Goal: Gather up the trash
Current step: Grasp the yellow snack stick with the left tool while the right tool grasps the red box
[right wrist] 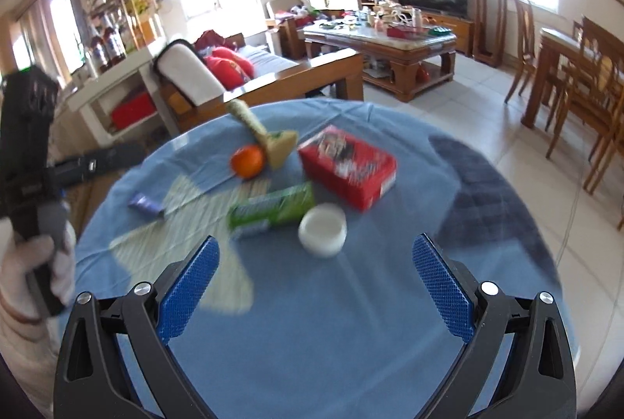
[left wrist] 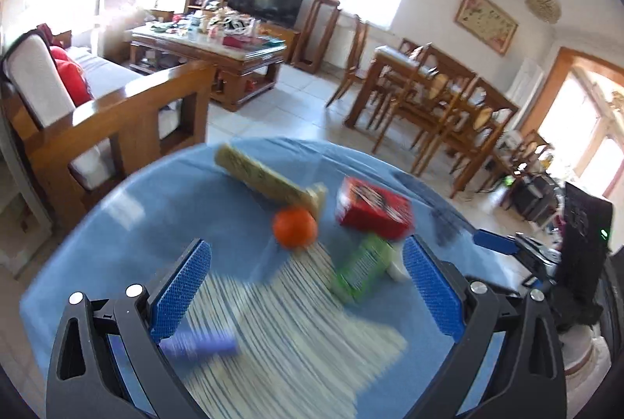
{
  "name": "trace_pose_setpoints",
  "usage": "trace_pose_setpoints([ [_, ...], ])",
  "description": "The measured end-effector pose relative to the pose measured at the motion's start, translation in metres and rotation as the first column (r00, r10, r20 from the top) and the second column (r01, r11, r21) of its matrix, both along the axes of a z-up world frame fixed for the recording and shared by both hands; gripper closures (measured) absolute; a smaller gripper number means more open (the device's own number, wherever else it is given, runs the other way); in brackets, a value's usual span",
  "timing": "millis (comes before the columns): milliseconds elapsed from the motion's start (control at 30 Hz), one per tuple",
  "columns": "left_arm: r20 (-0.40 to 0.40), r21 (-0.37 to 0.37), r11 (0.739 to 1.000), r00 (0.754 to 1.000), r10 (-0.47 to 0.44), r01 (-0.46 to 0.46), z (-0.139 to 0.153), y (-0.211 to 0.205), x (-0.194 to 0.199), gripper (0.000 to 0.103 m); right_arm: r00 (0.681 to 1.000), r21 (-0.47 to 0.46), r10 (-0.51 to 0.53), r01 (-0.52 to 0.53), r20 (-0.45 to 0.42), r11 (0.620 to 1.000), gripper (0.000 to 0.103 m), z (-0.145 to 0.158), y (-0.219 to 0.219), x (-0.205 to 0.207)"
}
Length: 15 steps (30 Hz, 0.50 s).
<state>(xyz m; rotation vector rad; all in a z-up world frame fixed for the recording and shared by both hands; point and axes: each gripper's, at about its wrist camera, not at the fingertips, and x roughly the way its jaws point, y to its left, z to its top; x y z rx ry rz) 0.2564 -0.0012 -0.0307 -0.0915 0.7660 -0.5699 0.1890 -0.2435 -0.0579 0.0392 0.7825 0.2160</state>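
1. The left gripper (left wrist: 308, 282) hangs over the round table with its blue cloth (left wrist: 148, 216), blue pads spread wide and nothing between them.
2. The right gripper (right wrist: 316, 286) is likewise wide open and empty above the near part of the same table (right wrist: 351, 333).
3. A gloved hand (right wrist: 35, 263) shows at the left edge of the right wrist view, wrapped around the black handle of the other gripper.
4. The trash lies in a loose cluster in the middle of the table. A red box (right wrist: 347, 165) sits right of centre, with a green packet (right wrist: 273, 210) just near-left of it and a small white round tub (right wrist: 323, 228) beside the packet's right end.
5. An orange fruit (right wrist: 247, 160) rests to the far left of the packet, touching or almost touching a long tan box (right wrist: 261, 134) that points away towards the sofa.
6. A pale striped sheet (left wrist: 296, 325), perhaps a paper bag, lies flat under the left gripper; motion blur hides its detail.
7. A small purple wrapper (left wrist: 199, 343) lies at the sheet's left edge, just by the left gripper's left pad.
8. A dark quilted cloth (right wrist: 491, 200) lies on the right side of the table, apart from the cluster.
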Motion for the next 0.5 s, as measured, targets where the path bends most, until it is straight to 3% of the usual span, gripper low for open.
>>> trace_pose_setpoints([
  [133, -0.117, 0.025, 0.999, 0.993, 0.029, -0.027, -0.019, -0.015, 0.062, 0.005, 0.999, -0.074, 0.035, -0.037, -0.026, 0.997, 0.006, -0.010, 0.000, 0.055],
  [233, -0.151, 0.077, 0.994, 0.985, 0.083, -0.072, -0.031, -0.026, 0.096, 0.005, 0.997, -0.091, 0.059, -0.063, -0.050, 0.994, 0.006, -0.021, -0.004, 0.083],
  [400, -0.197, 0.107, 0.992, 0.976, 0.087, -0.067, -0.050, -0.037, 0.115, 0.006, 0.993, -0.102, 0.090, -0.098, -0.076, 0.990, 0.006, -0.035, -0.005, 0.106],
  [500, -0.193, 0.106, 0.993, 0.979, 0.071, -0.051, -0.057, -0.037, 0.114, 0.015, 0.990, -0.103, 0.115, -0.124, -0.083, 0.987, 0.006, -0.042, -0.003, 0.111],
])
